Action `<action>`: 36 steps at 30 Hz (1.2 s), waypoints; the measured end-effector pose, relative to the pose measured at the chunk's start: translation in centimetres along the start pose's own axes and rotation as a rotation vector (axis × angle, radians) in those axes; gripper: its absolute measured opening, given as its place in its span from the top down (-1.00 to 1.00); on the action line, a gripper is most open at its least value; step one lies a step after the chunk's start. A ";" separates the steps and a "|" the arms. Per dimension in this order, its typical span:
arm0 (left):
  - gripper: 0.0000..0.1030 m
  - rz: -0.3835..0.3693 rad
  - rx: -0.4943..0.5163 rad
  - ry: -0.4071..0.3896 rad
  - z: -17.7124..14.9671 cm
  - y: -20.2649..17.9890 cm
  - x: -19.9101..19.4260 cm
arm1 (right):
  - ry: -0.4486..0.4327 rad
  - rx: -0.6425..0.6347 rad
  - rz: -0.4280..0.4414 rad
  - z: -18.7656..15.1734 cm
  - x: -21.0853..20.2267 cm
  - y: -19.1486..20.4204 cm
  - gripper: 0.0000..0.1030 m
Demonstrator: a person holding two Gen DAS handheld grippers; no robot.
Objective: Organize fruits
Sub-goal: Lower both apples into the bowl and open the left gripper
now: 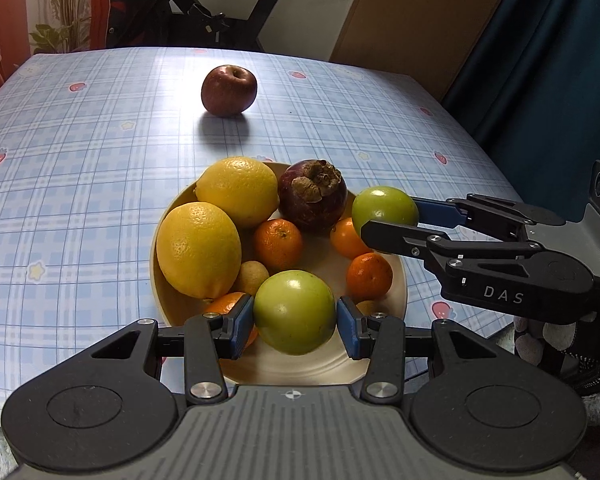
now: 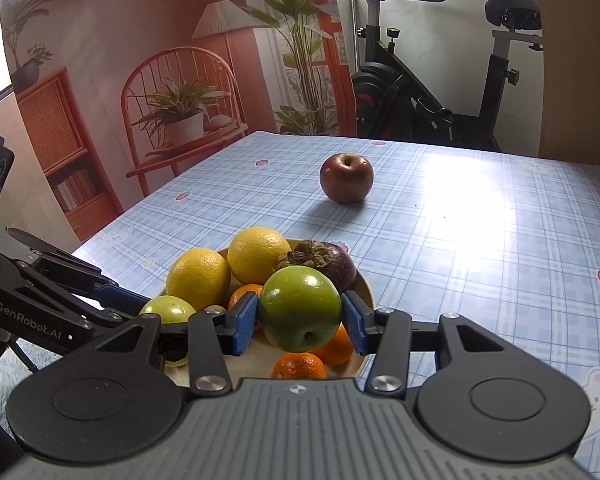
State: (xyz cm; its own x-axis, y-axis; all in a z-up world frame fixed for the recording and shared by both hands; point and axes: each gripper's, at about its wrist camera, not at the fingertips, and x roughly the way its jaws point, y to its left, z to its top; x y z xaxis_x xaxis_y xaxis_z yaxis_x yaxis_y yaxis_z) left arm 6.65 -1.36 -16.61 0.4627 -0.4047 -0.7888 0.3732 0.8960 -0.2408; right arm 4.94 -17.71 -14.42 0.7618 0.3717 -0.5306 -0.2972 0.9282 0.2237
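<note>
A cream bowl (image 1: 300, 368) on the checked table holds two yellow citrus fruits (image 1: 198, 250), a dark purple mangosteen (image 1: 312, 198), several small oranges (image 1: 278, 244) and small brown fruits. My left gripper (image 1: 296, 324) is shut on a green apple (image 1: 294, 312) over the bowl's near side. My right gripper (image 2: 300, 322) is shut on a second green apple (image 2: 300, 308), seen in the left wrist view (image 1: 384, 208) over the bowl's right rim. A red apple (image 1: 229, 90) sits alone on the table beyond the bowl; it also shows in the right wrist view (image 2: 346, 178).
The blue checked tablecloth (image 1: 80, 184) covers the table. An exercise bike (image 2: 440, 92) stands behind the far edge. A dark blue curtain (image 1: 548, 80) hangs to the right. A backdrop with a chair and plants (image 2: 180, 112) is on the left.
</note>
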 end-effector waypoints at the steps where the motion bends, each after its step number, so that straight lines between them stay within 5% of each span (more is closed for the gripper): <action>1: 0.11 -0.002 -0.003 -0.005 0.0 0.1 0.0 | 0.003 0.001 0.001 -0.1 0.2 0.0 0.06; 36: 0.11 0.062 -0.091 -0.108 0.8 1.8 -1.7 | -0.015 -0.001 0.010 0.4 -0.2 0.1 0.05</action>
State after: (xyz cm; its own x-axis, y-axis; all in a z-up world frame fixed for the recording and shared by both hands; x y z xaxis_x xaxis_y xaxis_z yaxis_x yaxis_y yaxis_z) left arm 7.16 0.82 -15.27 0.5684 -0.3611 -0.7393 0.2689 0.9307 -0.2479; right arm 4.95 -17.72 -13.95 0.7672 0.3808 -0.5161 -0.3053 0.9245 0.2282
